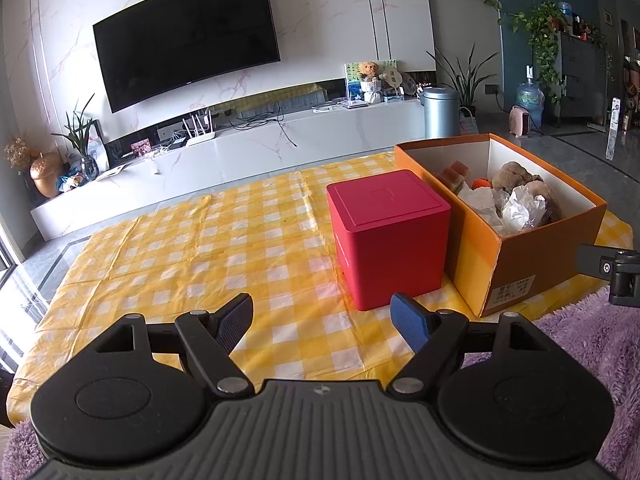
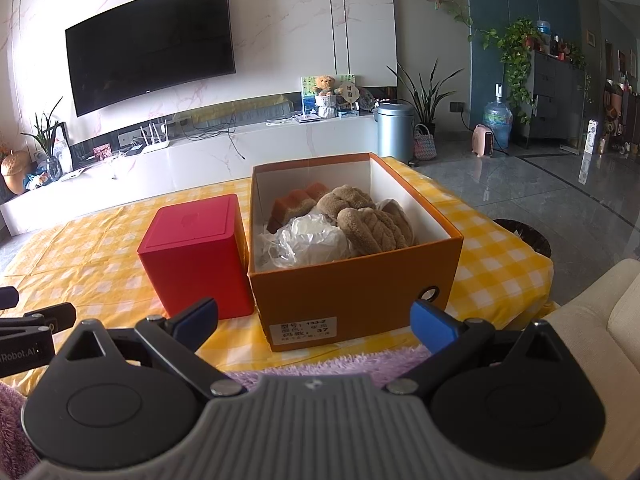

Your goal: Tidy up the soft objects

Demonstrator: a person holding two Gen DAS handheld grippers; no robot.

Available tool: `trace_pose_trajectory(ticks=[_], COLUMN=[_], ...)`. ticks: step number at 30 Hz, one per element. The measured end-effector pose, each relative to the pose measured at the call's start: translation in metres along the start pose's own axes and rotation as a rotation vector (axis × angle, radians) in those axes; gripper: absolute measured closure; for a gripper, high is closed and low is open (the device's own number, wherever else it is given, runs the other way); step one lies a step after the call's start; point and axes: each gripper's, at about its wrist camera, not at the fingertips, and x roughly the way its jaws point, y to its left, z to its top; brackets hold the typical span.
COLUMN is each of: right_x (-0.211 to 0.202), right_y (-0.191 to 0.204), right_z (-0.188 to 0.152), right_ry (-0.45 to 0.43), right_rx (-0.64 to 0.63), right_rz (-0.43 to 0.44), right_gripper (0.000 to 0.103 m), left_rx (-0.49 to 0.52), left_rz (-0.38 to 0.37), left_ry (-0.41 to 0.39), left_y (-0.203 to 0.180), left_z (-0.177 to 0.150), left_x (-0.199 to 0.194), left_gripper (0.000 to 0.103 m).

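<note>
Two grippers, both low at the near edge, above a purple rug (image 2: 328,364). Left gripper (image 1: 322,322): blue pads (image 1: 408,320) spread wide, nothing between them. Right gripper (image 2: 314,322): pads (image 2: 434,326) likewise wide apart, empty. At the far right of the left wrist view, a black part of the right gripper; at the far left of the right wrist view, part of the left one.

Just beyond, a yellow checked cloth (image 1: 200,248) spread flat, bare on its left half. On its right half, a red box (image 2: 196,254), lid closed, standing upright. Immediately right of it, side by side and about touching, an open orange box (image 2: 352,284) with a white label on its near wall and a round hole near its right corner. Inside the orange box, heaped together: brown plush (image 2: 368,220) on the right, crumpled clear plastic (image 2: 308,242) at near left, an orange sponge-like block (image 2: 298,200) at far left.

Farther off, a white low cabinet (image 2: 224,160) with router, cables and a small teddy bear (image 2: 326,86). Above, a dark TV (image 2: 150,44) on a marble wall. To the right, a grey bin (image 2: 394,132), potted plants, a water jug (image 2: 497,122) on grey floor tiles.
</note>
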Motion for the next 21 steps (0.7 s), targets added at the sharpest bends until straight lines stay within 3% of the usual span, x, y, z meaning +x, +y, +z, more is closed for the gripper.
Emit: trace_pose_trajectory(ticks=[21], right_x=[-0.0018], right_y=[0.0], right_z=[0.0006], right_ry=[-0.007], right_rx=[-0.001], right_rz=[-0.001], right_gripper=[0.003], left_rx=[-0.002], left_rz=[0.005], left_ry=[0.0], left_y=[0.0003], left_z=[-0.0016], left_x=[-0.0015], left_gripper=[0.011])
